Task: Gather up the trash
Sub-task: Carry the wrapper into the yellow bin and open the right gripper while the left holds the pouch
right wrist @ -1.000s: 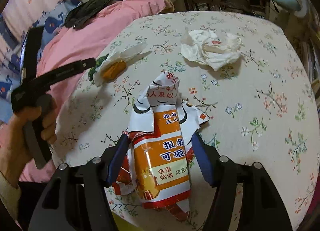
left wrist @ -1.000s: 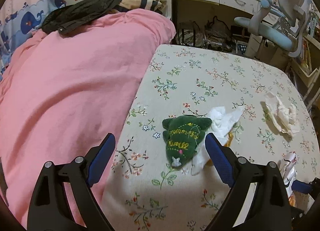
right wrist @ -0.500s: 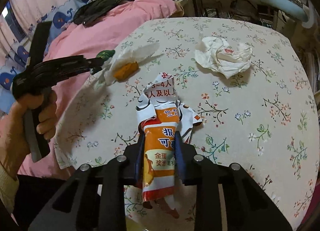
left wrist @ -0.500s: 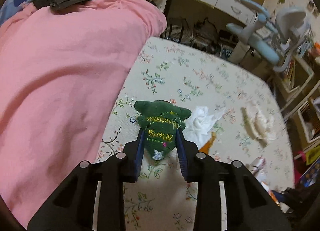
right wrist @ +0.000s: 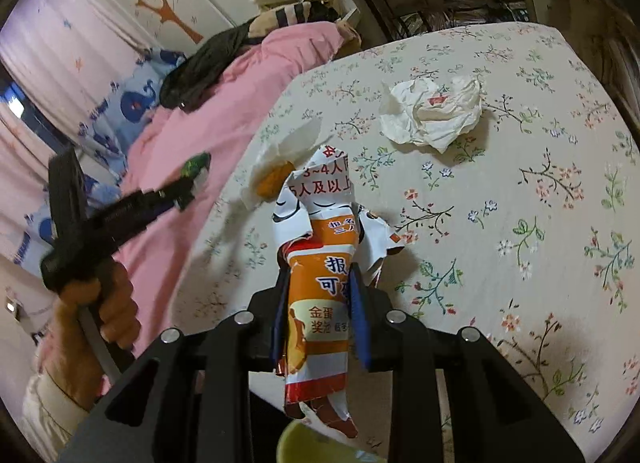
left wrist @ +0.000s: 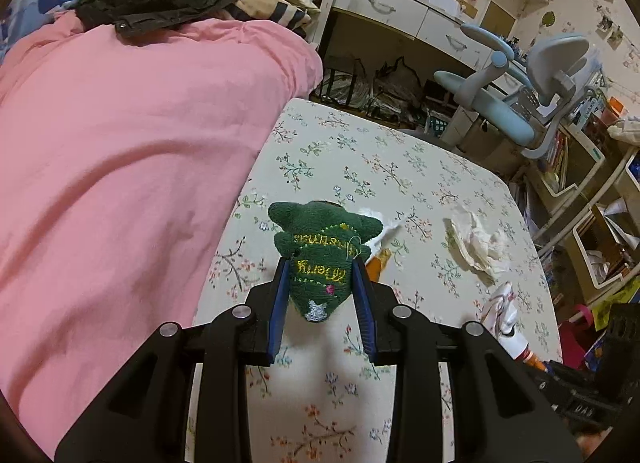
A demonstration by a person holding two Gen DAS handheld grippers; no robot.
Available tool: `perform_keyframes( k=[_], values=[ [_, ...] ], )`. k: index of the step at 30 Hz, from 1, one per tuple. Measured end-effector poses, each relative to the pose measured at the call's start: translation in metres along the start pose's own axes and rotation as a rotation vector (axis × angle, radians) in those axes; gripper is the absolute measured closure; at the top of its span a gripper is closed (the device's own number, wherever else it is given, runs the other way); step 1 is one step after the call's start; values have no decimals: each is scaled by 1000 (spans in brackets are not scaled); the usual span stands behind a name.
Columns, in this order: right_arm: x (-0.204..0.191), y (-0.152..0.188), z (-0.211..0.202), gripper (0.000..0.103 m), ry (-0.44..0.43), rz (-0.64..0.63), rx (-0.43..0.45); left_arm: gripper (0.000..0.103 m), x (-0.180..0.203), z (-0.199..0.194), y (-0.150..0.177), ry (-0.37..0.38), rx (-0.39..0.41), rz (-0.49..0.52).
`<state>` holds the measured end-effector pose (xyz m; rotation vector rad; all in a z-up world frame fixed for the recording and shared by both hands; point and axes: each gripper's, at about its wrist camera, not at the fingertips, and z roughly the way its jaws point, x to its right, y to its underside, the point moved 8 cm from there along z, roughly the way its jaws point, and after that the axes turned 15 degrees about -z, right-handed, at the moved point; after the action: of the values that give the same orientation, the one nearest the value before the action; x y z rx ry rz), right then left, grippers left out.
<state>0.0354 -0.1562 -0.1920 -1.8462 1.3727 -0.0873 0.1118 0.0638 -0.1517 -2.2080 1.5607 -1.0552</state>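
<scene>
My left gripper (left wrist: 320,287) is shut on a green felt Christmas tree ornament (left wrist: 320,255) and holds it above the floral table (left wrist: 380,167). My right gripper (right wrist: 318,303) is shut on an orange and white snack wrapper (right wrist: 320,287), lifted off the table. A crumpled white paper (right wrist: 432,115) lies further back; it also shows in the left wrist view (left wrist: 476,243). A white tissue with something orange in it (right wrist: 280,159) lies near the table's left edge. The left gripper (right wrist: 188,179) with the green ornament shows at the left of the right wrist view.
A bed with a pink blanket (left wrist: 120,143) borders the table on the left, with dark clothes (left wrist: 160,3) piled on it. A blue-grey desk chair (left wrist: 520,95) and a cluttered desk stand beyond the table. A yellow-green rim (right wrist: 320,443) shows below the right gripper.
Both grippers have closed, the left on the green ornament and the right on the snack wrapper, and both have lifted their items off the table.
</scene>
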Motion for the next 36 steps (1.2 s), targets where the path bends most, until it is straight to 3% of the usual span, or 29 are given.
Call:
perform_keyframes(
  k=[11, 24, 36],
  values=[
    [-11, -1, -20, 75, -87, 52, 93, 74, 8, -37, 25, 17, 33, 32],
    [-36, 17, -38, 75, -12, -69, 114, 73, 35, -86, 80, 14, 102, 207],
    [-45, 39, -48, 75, 24, -90, 128, 73, 37, -107, 104, 13, 124, 250]
  ],
)
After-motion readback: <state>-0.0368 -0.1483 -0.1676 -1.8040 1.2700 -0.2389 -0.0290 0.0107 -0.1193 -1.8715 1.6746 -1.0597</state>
